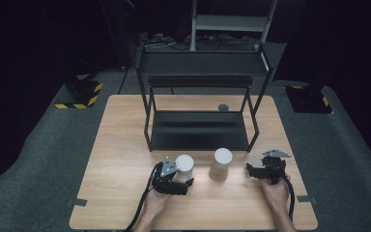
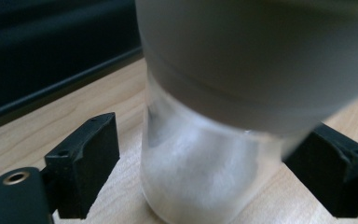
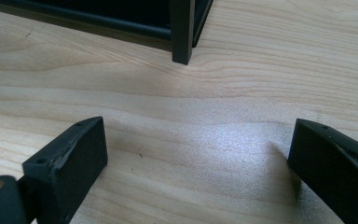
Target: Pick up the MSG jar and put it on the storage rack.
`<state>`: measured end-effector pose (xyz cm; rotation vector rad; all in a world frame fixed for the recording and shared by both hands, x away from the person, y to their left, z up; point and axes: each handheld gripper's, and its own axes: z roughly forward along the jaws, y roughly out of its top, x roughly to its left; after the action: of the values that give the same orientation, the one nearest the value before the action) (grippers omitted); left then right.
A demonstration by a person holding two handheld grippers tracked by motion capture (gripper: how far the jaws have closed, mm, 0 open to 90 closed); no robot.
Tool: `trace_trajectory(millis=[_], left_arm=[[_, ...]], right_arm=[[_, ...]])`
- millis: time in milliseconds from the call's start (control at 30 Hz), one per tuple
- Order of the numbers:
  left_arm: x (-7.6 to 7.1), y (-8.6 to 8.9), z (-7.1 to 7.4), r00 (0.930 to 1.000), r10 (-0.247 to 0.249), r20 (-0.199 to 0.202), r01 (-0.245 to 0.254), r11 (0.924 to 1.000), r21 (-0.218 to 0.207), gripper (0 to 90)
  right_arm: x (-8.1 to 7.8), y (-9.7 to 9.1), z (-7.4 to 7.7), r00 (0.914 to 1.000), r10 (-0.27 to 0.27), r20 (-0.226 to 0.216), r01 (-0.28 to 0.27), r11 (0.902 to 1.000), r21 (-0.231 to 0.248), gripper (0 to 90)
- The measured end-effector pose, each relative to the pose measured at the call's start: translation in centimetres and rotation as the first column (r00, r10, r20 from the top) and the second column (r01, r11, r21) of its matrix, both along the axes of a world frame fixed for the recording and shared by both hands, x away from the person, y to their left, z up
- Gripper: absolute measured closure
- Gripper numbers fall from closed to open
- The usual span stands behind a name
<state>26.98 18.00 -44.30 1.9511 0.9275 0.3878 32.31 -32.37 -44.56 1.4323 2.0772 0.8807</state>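
Note:
Two jars stand on the wooden table in front of a black rack. The left jar has a pale cap and frosted clear walls; in the left gripper view this jar looms close, upright between the jaws. My left gripper straddles its lower body, with a narrow gap showing at each pad, so the pads do not press on it. The taller right jar stands free. My right gripper rests open over bare wood to the right of that jar, nothing between its jaws.
The black two-tier rack stands mid-table just behind the jars; its front right leg is close ahead of the right gripper. A small dark round object lies behind the rack. Dark floor surrounds the table.

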Motion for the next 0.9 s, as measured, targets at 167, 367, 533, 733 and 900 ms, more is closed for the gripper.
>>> trace_trajectory(millis=[167,367,533,733,900], left_arm=[[-0.3,-0.7,0.0,0.9995,0.017,0.026,-0.017,0.9999,0.003,17.5],[-0.4,-1.0,-0.1,0.9988,0.029,0.041,-0.029,0.9996,-0.002,21.1],[-0.5,-1.2,0.0,0.9981,0.030,0.054,-0.030,0.9995,-0.010,26.2],[-0.6,-1.4,0.0,0.9975,0.033,0.063,-0.032,0.9994,-0.015,31.0],[-0.8,-1.5,0.0,0.9966,0.037,0.074,-0.036,0.9993,-0.013,31.6]], right_arm=[[0.0,0.0,0.0,1.0000,0.000,0.000,0.000,1.0000,0.000,3.8],[0.0,0.0,0.0,1.0000,0.000,0.000,0.000,1.0000,0.000,3.8],[0.0,0.0,0.0,1.0000,0.000,0.000,0.000,1.0000,0.000,3.8],[0.0,0.0,0.0,1.0000,0.000,0.000,0.000,1.0000,0.000,3.8],[0.0,0.0,0.0,1.0000,0.000,0.000,0.000,1.0000,0.000,3.8]])
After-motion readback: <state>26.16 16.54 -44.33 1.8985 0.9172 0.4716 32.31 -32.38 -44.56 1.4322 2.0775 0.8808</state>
